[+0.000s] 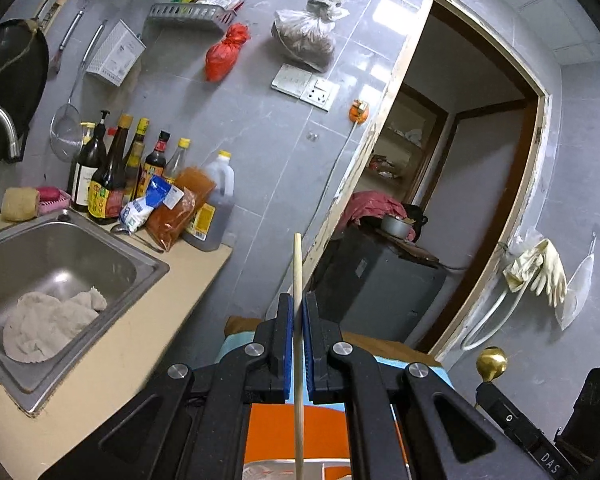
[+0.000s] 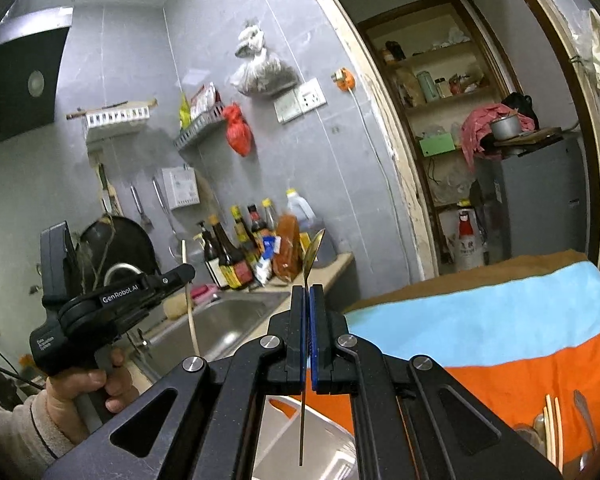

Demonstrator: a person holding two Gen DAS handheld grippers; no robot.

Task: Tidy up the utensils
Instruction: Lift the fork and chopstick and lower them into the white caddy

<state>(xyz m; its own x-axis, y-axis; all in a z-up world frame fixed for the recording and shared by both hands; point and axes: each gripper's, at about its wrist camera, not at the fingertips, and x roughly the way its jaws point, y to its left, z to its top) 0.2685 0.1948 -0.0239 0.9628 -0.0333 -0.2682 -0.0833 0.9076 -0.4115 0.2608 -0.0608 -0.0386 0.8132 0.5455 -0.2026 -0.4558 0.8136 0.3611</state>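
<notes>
My left gripper (image 1: 298,309) is shut on a pale wooden chopstick (image 1: 297,264) that stands upright between the blue pads. It sticks out above and below them. In the right wrist view, a hand holds that left gripper (image 2: 184,274) over the sink, and the chopstick (image 2: 191,316) hangs down from it. My right gripper (image 2: 308,293) is shut on a thin gold spoon (image 2: 314,250), bowl up, with its handle reaching down past the pads. The spoon's bowl (image 1: 491,361) also shows at the lower right of the left wrist view. More chopsticks (image 2: 551,428) and a metal spoon (image 2: 583,410) lie at the lower right.
A steel sink (image 1: 148,268) with a grey rag (image 1: 48,326) is set in the beige counter, with sauce bottles (image 1: 108,184) behind it. A brown, blue and orange cloth (image 2: 480,332) covers the surface below my grippers, with a white container (image 2: 284,408) on it. An open doorway (image 1: 480,184) leads to a grey fridge (image 2: 540,200).
</notes>
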